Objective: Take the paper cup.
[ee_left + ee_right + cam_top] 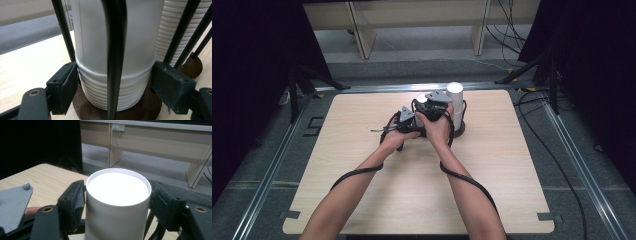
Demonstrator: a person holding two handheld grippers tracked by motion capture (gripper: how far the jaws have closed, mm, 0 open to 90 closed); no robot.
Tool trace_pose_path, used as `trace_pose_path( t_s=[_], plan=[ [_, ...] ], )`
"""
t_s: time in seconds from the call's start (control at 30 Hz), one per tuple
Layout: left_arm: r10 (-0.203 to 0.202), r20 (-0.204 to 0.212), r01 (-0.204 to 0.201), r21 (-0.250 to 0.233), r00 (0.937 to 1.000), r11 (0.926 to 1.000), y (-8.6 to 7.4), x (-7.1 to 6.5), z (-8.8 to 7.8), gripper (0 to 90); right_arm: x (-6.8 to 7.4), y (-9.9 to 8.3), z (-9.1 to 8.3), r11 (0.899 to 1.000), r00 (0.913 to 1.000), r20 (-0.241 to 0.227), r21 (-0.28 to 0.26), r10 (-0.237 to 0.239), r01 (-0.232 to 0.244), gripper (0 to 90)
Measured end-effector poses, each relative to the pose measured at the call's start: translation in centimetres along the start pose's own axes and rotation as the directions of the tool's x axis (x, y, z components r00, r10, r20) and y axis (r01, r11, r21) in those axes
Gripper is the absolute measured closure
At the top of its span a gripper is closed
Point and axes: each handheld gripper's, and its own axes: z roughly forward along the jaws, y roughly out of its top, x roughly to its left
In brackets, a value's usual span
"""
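Note:
A stack of upside-down white paper cups (95, 90) stands inside a holder of black rods (115, 50) on a round brown base (80, 105). My left gripper (113, 80) is shut low on the stack, its pads pressing the ribbed rims from both sides. The uppermost cup (117, 190) sits bottom up, and my right gripper (117, 197) is shut on its wall just below the top. In the high view both grippers, left (418, 123) and right (424, 101), crowd around this stack at the table's middle.
A second, taller cup stack (455, 90) in its own rod holder stands close to the right, its ribbed rims (172, 32) and base (193, 66) right behind the first. The wooden table (362, 165) has free room on all sides. Cables trail along both forearms.

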Motion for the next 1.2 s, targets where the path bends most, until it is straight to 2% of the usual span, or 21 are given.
trace_pose_path(
  t_s=[0.1,0.13,0.23,0.33,0.47,0.57,0.6,0.63,0.7,0.83,0.87,0.9,0.97,1.0,1.07,1.2],
  plan=[
    [0.005,0.000,-0.005,0.001,1.0000,1.0000,0.0,0.0,0.0,22.5,-0.1,0.1,-0.1,1.000,0.9998,0.014,-0.002,-0.012,0.012,33.7],
    [0.006,-0.001,-0.006,0.001,1.0000,1.0000,0.0,0.0,0.0,22.4,0.0,0.1,-0.1,1.000,0.9999,0.009,0.005,0.009,-0.009,34.2],
    [0.007,0.000,-0.007,0.001,1.0000,1.0000,0.0,0.0,0.0,22.2,0.1,0.2,-0.2,1.000,0.9996,0.006,0.003,0.028,-0.028,34.6],
    [0.005,0.001,-0.005,0.001,1.0000,1.0000,0.0,0.0,0.0,22.2,0.2,0.2,-0.3,1.000,0.9997,0.008,0.000,0.024,-0.024,34.8],
    [0.009,0.003,-0.009,0.007,1.0000,0.9999,-0.1,0.0,0.0,22.2,0.0,0.4,-0.5,0.999,0.9996,0.009,-0.036,0.026,-0.026,35.2],
    [0.010,0.004,-0.010,0.008,0.9999,0.9999,-0.1,0.0,0.0,22.2,0.0,0.7,-0.6,0.999,0.9995,-0.001,-0.032,0.031,-0.031,35.4],
    [0.016,0.004,-0.016,0.011,0.9999,0.9998,-0.1,0.0,0.0,22.2,0.1,0.8,-0.7,0.999,0.9995,0.001,-0.034,0.032,-0.032,35.4],
    [0.039,0.003,-0.039,0.031,0.9992,0.9988,0.0,0.1,-0.1,22.2,0.1,1.0,-0.8,0.999,0.9995,0.004,-0.044,0.031,-0.031,35.5],
    [0.012,0.005,-0.012,0.003,0.9999,0.9999,-0.1,0.0,0.1,22.3,0.2,1.3,-0.9,0.998,0.9995,-0.001,-0.054,0.031,-0.031,35.5],
    [0.016,0.003,-0.016,0.007,0.9999,0.9999,-0.1,-0.1,0.0,22.7,0.2,2.0,-1.4,0.997,0.9999,-0.001,-0.074,0.014,-0.014,35.6],
    [0.015,0.003,-0.015,0.007,0.9999,0.9999,-0.1,-0.1,0.0,22.7,0.3,2.2,-1.5,0.996,0.9995,-0.006,-0.081,0.031,-0.031,35.7],
    [0.045,0.002,-0.045,0.031,0.9990,0.9985,-0.1,0.1,-0.1,22.8,0.3,2.4,-1.5,0.996,0.9999,0.000,-0.092,0.017,-0.017,35.7],
    [0.047,0.001,-0.047,0.032,0.9989,0.9984,0.0,0.1,-0.1,22.7,0.5,2.8,-1.8,0.995,0.9997,0.000,-0.096,0.026,-0.026,35.7],
    [0.046,-0.002,-0.046,0.031,0.9989,0.9985,0.0,0.1,-0.1,22.7,0.4,3.0,-1.8,0.994,0.9999,-0.006,-0.107,0.010,-0.010,35.7],
    [0.047,0.002,-0.047,0.032,0.9989,0.9984,0.0,0.1,-0.1,22.8,0.5,3.3,-2.1,0.993,0.9999,-0.005,-0.120,0.012,-0.012,35.7],
    [0.018,-0.001,-0.018,0.007,0.9998,0.9998,-0.1,-0.2,0.0,22.9,0.6,3.8,-2.6,0.991,0.9999,0.004,-0.132,0.013,-0.012,35.7]
  ],
)
